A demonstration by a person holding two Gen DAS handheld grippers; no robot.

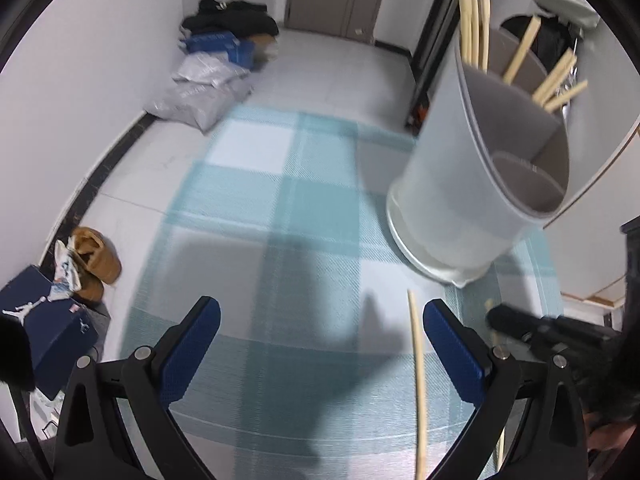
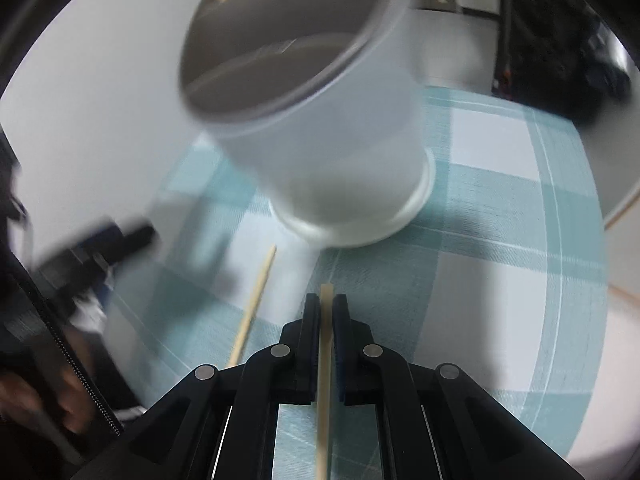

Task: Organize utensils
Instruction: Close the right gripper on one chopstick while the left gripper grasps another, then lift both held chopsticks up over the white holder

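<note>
Chopstick [image 2: 325,344]: pale, slim wood, lying lower centre.
Right tongs [image 2: 326,300]: pinching chopstick.
Left tongs [image 1: 320,320]: standing spread, empty.
Holder [image 1: 480,168]: grey, upper right, carrying chopsticks.

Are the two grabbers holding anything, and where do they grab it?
The right gripper pinches one chopstick near its tip, which pokes just past the fingers. The left gripper is open and holds nothing.
</note>
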